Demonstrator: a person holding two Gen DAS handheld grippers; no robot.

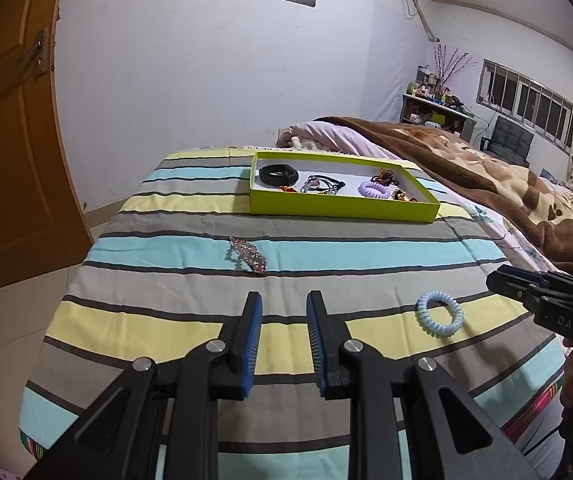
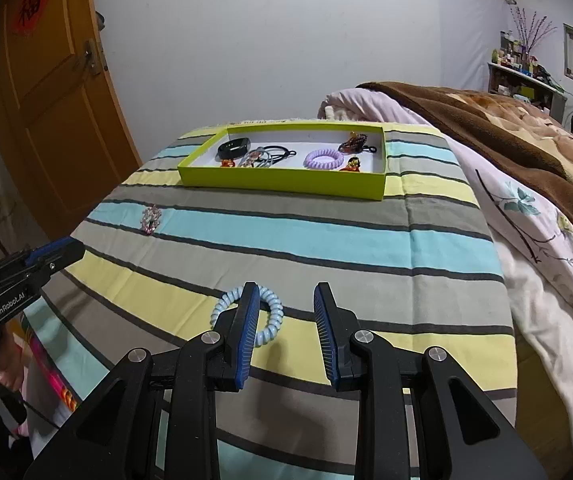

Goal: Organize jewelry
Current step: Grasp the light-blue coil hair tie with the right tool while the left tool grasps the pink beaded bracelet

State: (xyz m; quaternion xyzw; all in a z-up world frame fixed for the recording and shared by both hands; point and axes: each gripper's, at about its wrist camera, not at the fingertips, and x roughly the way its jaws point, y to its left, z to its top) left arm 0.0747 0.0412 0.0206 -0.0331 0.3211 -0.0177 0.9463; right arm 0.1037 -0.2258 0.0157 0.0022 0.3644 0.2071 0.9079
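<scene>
A lime-green tray (image 1: 342, 206) (image 2: 282, 180) sits at the far end of the striped cloth. It holds a black band (image 1: 278, 175), black hair ties (image 1: 324, 184), a purple coil tie (image 1: 374, 189) (image 2: 323, 159) and small red and gold pieces. A sparkly pink hair clip (image 1: 247, 255) (image 2: 150, 219) lies loose on the cloth. A light blue coil hair tie (image 1: 439, 313) (image 2: 274, 312) lies nearer. My left gripper (image 1: 284, 304) is open and empty, above the cloth. My right gripper (image 2: 284, 296) is open; its left finger overlaps the blue tie.
The striped cloth (image 1: 206, 320) covers a raised surface. A bed with a brown blanket (image 1: 486, 168) and floral sheet (image 2: 534, 240) lies to the right. A wooden door (image 1: 6, 140) stands at the left, tiled floor below it.
</scene>
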